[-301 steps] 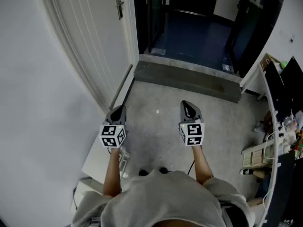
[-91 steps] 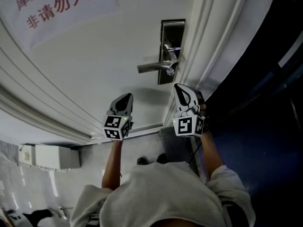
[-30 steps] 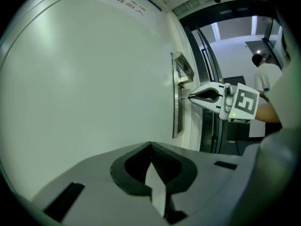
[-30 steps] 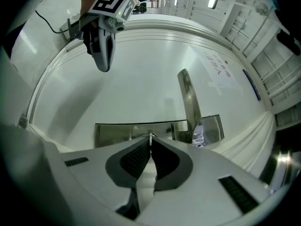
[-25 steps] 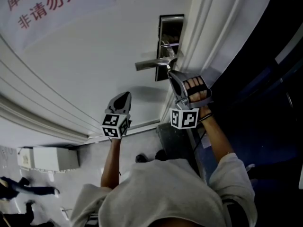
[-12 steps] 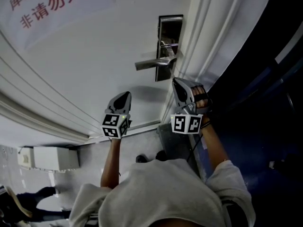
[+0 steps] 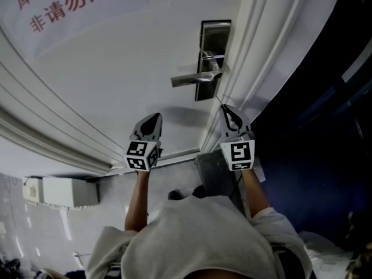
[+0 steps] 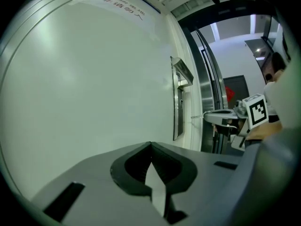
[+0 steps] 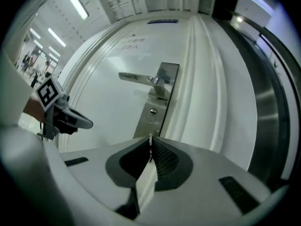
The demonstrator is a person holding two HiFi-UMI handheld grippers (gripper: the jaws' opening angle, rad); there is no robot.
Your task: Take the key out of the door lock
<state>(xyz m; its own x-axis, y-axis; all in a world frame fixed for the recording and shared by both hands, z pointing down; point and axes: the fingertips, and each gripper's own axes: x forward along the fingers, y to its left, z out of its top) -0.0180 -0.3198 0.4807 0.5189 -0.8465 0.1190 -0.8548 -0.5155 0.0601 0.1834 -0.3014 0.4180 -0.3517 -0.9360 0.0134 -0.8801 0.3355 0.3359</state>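
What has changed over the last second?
The right gripper rolled back upright and drew away from the keyhole, jaws shut on the key, now pulled out. The left gripper, door handle and door stayed put.

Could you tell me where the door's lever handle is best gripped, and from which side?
I'd grip the lever handle near its free end, jaws above and below, coming straight at the door: the bar is slim, level and stands off the door.
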